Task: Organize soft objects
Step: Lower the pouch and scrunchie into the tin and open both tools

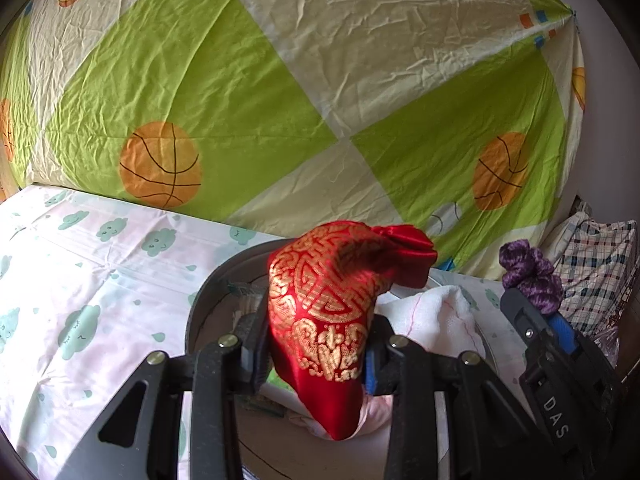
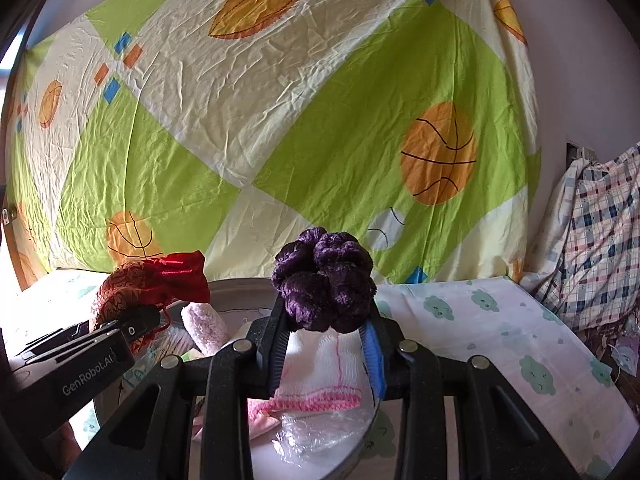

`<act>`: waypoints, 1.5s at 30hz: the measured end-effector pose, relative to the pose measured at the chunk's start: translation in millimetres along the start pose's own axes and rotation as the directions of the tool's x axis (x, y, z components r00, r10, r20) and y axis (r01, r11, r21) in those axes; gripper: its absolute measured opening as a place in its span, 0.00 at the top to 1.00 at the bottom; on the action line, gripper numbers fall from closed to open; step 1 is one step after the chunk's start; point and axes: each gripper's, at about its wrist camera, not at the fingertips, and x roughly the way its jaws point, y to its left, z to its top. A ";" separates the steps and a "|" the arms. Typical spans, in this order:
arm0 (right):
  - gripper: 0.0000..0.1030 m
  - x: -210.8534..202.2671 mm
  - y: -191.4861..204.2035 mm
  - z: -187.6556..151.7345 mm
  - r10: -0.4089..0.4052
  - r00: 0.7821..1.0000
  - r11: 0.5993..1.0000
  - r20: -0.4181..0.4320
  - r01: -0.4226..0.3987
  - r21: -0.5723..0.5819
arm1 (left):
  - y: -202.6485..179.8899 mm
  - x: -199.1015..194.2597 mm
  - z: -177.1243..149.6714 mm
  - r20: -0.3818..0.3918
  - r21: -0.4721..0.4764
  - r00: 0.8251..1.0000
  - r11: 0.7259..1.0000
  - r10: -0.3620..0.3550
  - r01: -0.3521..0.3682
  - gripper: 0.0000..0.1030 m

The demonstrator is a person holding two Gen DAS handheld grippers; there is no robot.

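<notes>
two grippers up over the basin, each with a soft thing in its jaws

the left gripper (image 1: 316, 344) is clamped on a red satin pouch with gold woven pattern (image 1: 332, 300), which stands up out of the fingers and hangs below them too, right above the round grey basin (image 1: 200, 312). the right gripper (image 2: 328, 344) is pinched on a fuzzy dark purple chenille scrunchie (image 2: 324, 280), sitting atop the fingertips, also over the basin (image 2: 240, 284).

down in the basin: a white knitted cloth with pink stitched edge (image 2: 320, 368), a pale pink fluffy piece (image 2: 204, 328) and some crinkled clear plastic (image 2: 320, 432), all crowded under both tools. the two grippers sit near each other, side by side.

behind stands a green and cream sheet with orange basketballs (image 1: 240, 100), hung like a wall, closing off the far side. open room on the white bedsheet with teal cloud print (image 1: 80, 280) to the left and again to the right. a plaid checked pillow (image 2: 600, 240) blocks the far right corner.

the basin's near rim is hidden by the gripper frames; what lies deepest in it i cannot make out.
</notes>
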 end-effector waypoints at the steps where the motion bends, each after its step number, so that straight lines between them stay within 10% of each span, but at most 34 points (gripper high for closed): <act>1: 0.65 4.1 1.9 4.7 0.007 1.000 1.000 -0.010 -0.007 -0.003 | 0.6 1.7 2.5 -0.006 -0.003 1.000 1.000 0.008 -0.008 0.67; 12: 0.65 59.0 23.4 42.1 0.036 0.983 0.997 -0.178 -0.046 -0.054 | 0.8 36.5 20.0 -0.181 -0.001 0.982 0.998 0.059 -0.061 0.67; 28: 0.63 139.5 26.9 26.4 0.066 0.853 0.997 -0.518 -0.082 -0.007 | 7.2 86.7 14.2 -0.403 0.005 0.909 0.993 0.107 -0.115 0.65; 35: 0.34 145.9 18.4 20.2 0.136 0.827 0.991 -0.545 -0.113 0.076 | -13.2 99.2 14.1 -0.480 0.134 0.869 0.989 0.120 -0.062 0.01; 45: 0.26 102.6 -16.5 25.0 0.301 0.873 0.925 -0.384 -0.170 0.339 | -8.2 67.6 16.0 -0.342 0.151 0.919 0.977 0.196 -0.152 0.01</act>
